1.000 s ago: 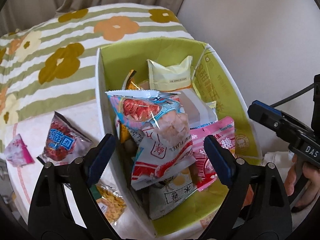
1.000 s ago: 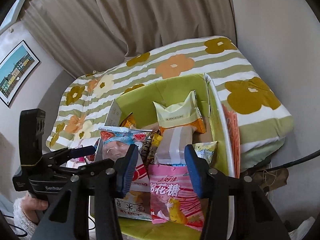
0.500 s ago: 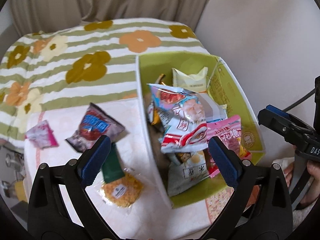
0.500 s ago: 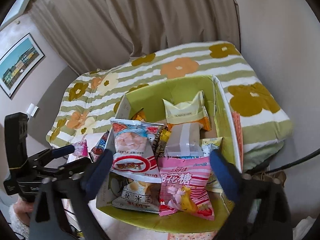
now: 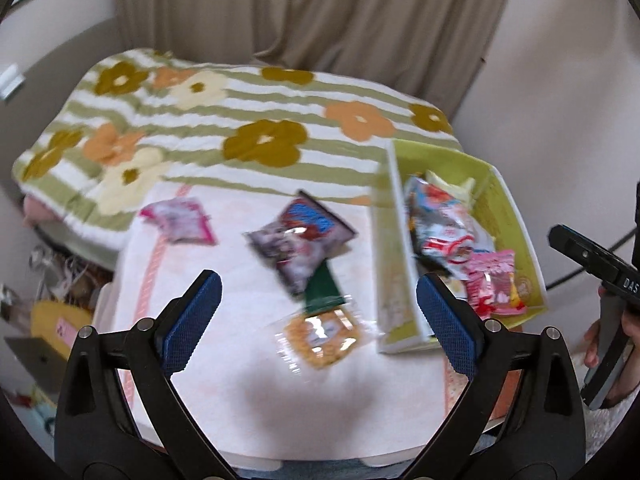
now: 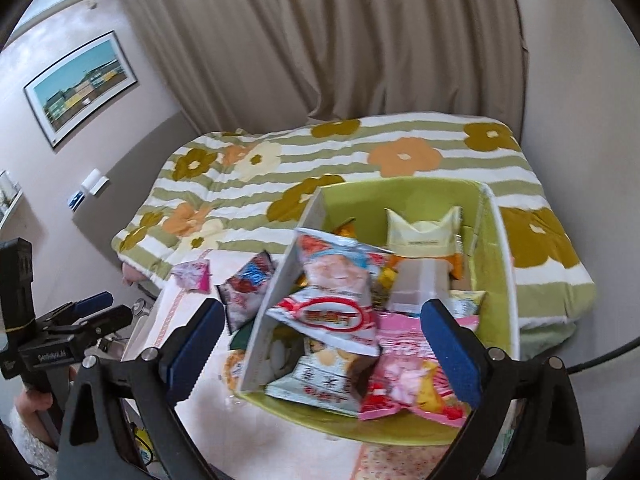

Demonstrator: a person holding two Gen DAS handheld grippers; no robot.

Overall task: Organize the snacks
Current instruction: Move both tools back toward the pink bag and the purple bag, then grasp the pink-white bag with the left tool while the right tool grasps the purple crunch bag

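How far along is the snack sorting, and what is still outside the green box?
Mostly done: the green box already holds a heap of packets. Nothing is in hand; the left gripper and right gripper are both open and empty. Left on the table: the pink packet, the dark packet and the green-topped clear bag.

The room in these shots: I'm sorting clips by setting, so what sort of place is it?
Most likely a bedroom at home. A flowered, striped blanket covers what looks like a bed, heavy curtains hang behind it, and a framed picture is on the wall. The snack box sits on a small table beside the bed.
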